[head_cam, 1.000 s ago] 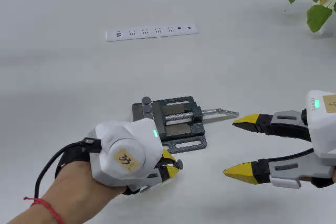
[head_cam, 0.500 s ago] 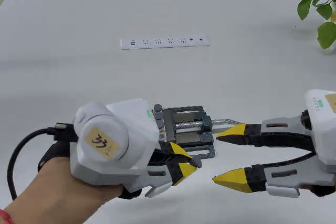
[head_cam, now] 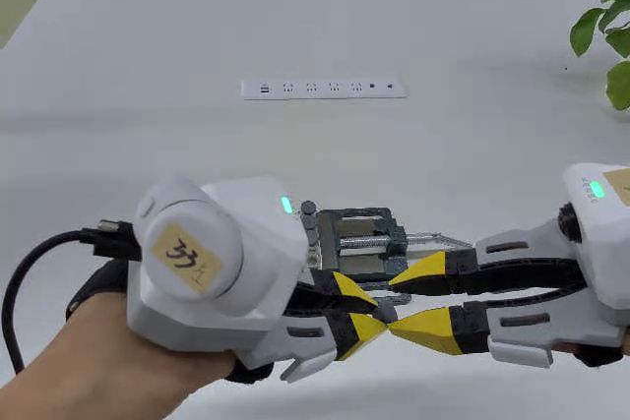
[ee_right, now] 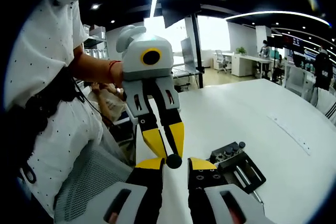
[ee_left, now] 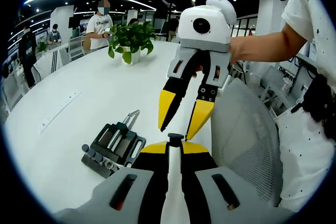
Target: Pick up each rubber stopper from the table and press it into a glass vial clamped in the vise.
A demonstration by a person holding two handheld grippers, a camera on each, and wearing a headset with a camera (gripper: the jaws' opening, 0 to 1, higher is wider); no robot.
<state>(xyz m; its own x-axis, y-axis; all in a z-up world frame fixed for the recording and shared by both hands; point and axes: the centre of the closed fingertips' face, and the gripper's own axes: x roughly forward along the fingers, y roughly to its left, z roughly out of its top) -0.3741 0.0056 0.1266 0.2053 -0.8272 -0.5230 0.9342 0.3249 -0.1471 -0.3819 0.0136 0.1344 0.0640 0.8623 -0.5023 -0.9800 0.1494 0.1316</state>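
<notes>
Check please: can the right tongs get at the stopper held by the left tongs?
Likely yes. The stopper sticks out from the left tongs' tips, and the open right tongs face it with nothing between.

The white bench (head_cam: pixel 148 46) is stretching away flat and pale, taking up nearly all of the head view. A dark metal vise (head_cam: pixel 359 241) is sitting directly on it at the near side, with its screw handle pointing to the right. A white power strip (head_cam: pixel 323 89) is lying well beyond the vise (sockets facing up), running crosswise. A potted green plant (ee_left: pixel 129 39) is standing on the bench far off to the right, well apart from both.
</notes>
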